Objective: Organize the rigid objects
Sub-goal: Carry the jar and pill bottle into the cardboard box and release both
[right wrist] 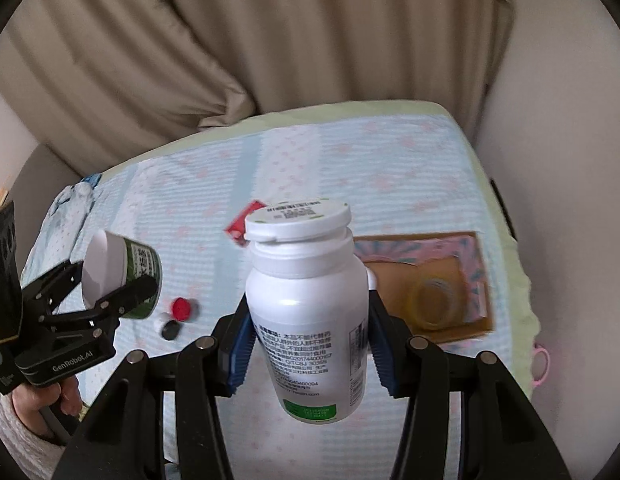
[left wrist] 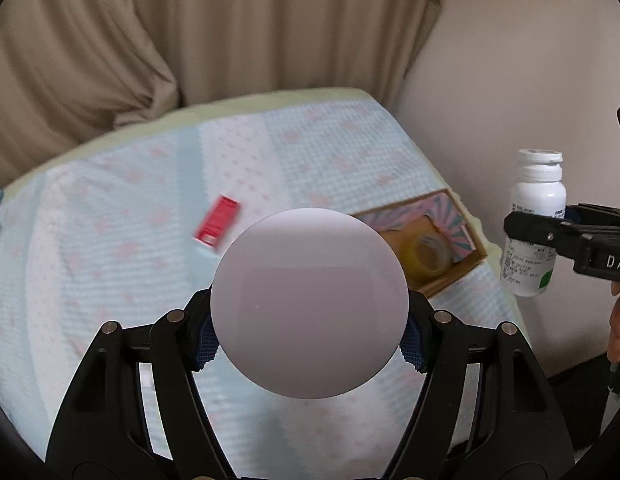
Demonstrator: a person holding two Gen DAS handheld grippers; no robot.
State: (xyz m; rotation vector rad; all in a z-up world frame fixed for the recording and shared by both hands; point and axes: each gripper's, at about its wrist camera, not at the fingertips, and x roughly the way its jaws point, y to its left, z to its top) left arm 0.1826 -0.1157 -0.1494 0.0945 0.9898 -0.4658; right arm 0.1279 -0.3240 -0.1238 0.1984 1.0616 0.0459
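Note:
My left gripper is shut on a green can; in the left wrist view its round pale base fills the middle. My right gripper is shut on a white pill bottle with a flip cap, held upright above the bed; the bottle also shows in the left wrist view. An open cardboard box with a roll of clear tape inside lies at the bed's right side. A red packet lies on the blanket.
The bed has a pale blue patterned blanket. Small caps, one red and one black, lie near the left gripper. Beige curtains hang behind, and a wall stands to the right.

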